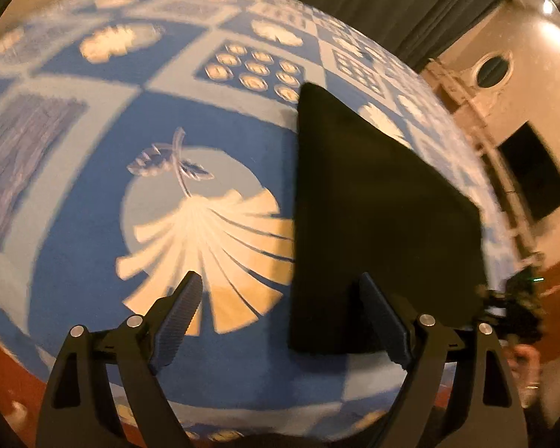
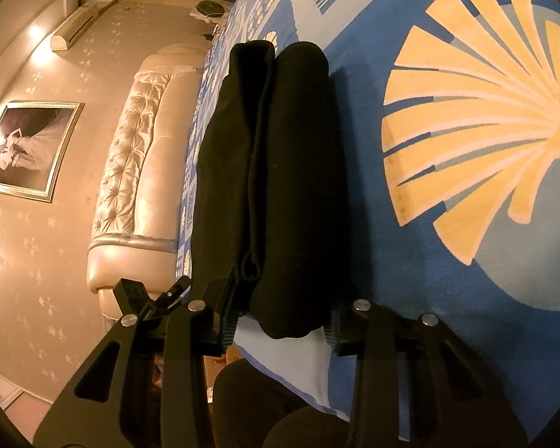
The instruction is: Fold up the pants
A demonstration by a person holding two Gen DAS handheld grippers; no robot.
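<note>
Bed (image 1: 93,291) carries a blue shell-print cover (image 2: 448,261). Black folded pants (image 1: 373,205) lie flat on the cover, beside the large shell motif (image 1: 212,246).

black pants (image 2: 280,171) on a blue bedspread (image 1: 93,272) with cream shell motifs.

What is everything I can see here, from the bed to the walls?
pants: one, black, folded into a thick bundle on the bedspread
bedspread: one, blue with cream shell prints, covers the bed
headboard: one, cream, tufted, at the bed's end
framed picture: one, dark, on the papered wall
dark screen: one, black, on the wall
left gripper: black, open above the bedspread
right gripper: black, closed on the pants' near end
hand: one, blurred, behind the pants
</note>
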